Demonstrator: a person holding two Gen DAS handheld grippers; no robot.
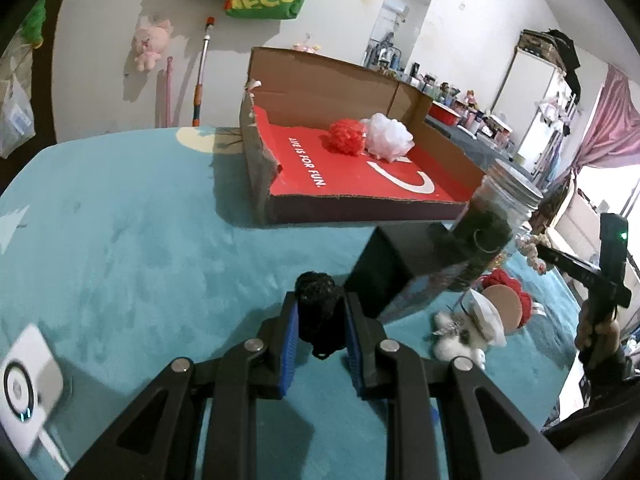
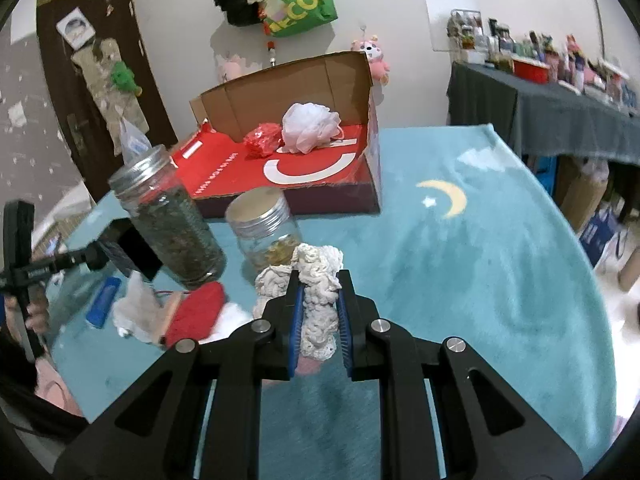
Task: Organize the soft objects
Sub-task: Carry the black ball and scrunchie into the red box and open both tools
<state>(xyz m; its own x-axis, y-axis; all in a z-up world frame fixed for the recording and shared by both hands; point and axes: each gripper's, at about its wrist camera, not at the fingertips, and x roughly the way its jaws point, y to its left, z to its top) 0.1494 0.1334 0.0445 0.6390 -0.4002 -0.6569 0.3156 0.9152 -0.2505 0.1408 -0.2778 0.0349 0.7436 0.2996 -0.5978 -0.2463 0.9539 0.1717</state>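
My left gripper (image 1: pixel 320 304) is shut on a black knitted soft object (image 1: pixel 318 316), held above the teal blanket. Ahead of it lies an open cardboard box with a red floor (image 1: pixel 360 184), holding a red mesh puff (image 1: pixel 347 137) and a white mesh puff (image 1: pixel 388 137). My right gripper (image 2: pixel 319 284) is shut on a white crocheted soft object (image 2: pixel 318 304). In the right wrist view the same box (image 2: pixel 320 176) lies beyond two jars, with the red puff (image 2: pixel 262 140) and white puff (image 2: pixel 310 122) inside. A white plush toy (image 1: pixel 472 328) and a red knitted piece (image 1: pixel 508 284) lie on the blanket.
A dark box (image 1: pixel 400 264) and a tall glass jar of dried leaves (image 1: pixel 492 220) stand right of my left gripper. In the right wrist view the tall jar (image 2: pixel 172 216) and a short jar (image 2: pixel 266 228) stand before the box. A white device (image 1: pixel 28 380) lies at left. A hand (image 2: pixel 38 312) holds the other gripper.
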